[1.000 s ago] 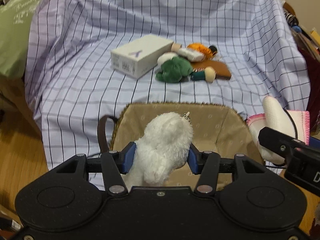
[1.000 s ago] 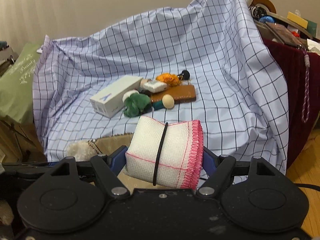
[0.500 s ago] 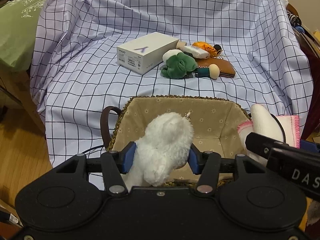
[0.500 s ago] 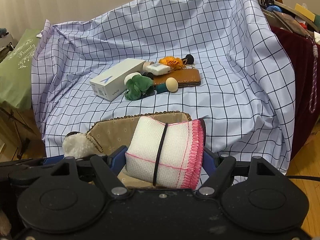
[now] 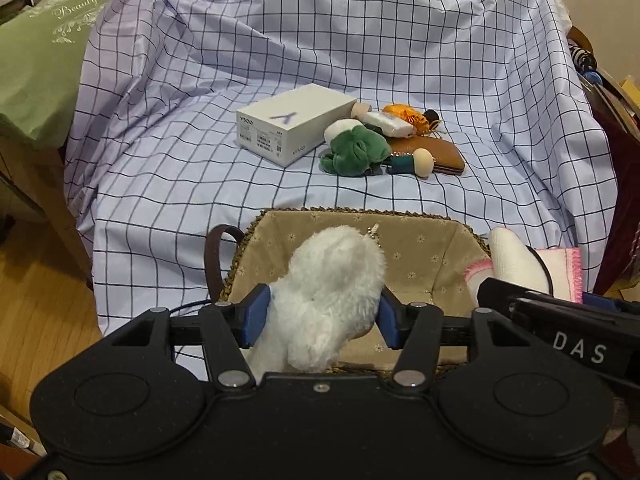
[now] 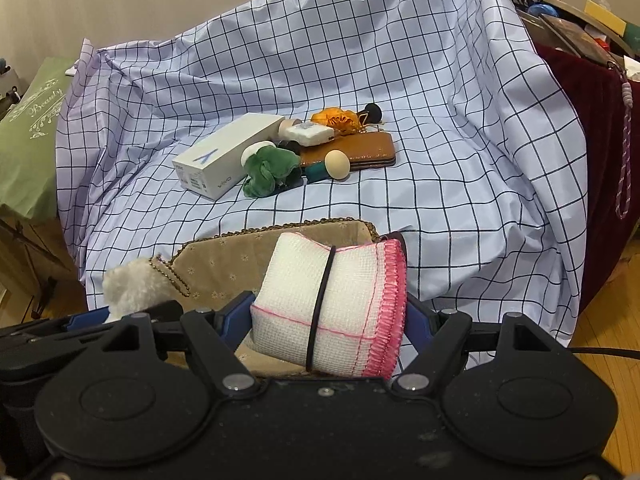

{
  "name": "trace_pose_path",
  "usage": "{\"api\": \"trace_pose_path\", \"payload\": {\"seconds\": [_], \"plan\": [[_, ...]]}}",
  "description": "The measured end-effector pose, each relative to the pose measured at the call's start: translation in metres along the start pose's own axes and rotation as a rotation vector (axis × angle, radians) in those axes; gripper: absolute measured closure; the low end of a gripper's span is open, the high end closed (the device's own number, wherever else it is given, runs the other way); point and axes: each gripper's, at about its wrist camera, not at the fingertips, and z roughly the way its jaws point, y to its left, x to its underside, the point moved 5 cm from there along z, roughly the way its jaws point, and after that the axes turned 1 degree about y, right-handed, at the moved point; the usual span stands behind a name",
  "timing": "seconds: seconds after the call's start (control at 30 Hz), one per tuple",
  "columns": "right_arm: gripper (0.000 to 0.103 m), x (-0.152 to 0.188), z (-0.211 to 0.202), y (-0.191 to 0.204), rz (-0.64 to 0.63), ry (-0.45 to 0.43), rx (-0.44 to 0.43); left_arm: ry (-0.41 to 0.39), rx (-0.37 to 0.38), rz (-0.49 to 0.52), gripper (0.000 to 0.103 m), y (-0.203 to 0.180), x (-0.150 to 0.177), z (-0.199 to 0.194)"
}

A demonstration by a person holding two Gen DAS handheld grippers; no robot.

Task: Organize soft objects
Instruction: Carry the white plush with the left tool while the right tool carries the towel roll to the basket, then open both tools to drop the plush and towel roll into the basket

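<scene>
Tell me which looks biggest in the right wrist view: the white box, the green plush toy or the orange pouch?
Largest to smallest:
1. white box
2. green plush toy
3. orange pouch

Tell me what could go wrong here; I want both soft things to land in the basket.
The left hand-held gripper is opening around the white plush, which sits over the basket's near rim and might tumble outside. The right hand-held gripper's rolled cloth hangs by the right rim and could miss.
</scene>
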Motion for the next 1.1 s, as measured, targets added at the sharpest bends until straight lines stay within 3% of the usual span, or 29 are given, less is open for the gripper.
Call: {"api": "trace_pose_path", "payload": {"seconds": [0.17, 0.5, 1.1], "plan": [[0.027, -0.001, 0.0, -0.004, 0.012, -0.004, 0.001, -0.025, -0.028, -0.011, 0.032, 0.005, -0.003, -0.004], [0.026, 0.0, -0.002, -0.001, -0.002, -0.01, -0.018, -0.039, -0.068, -0.019, 0.029, 0.012, -0.002, -0.012], [0.023, 0.0, -0.002, -0.002, -0.011, -0.009, -0.028, -0.028, -0.063, -0.04, 0.028, 0.019, 0.001, -0.012]]}}
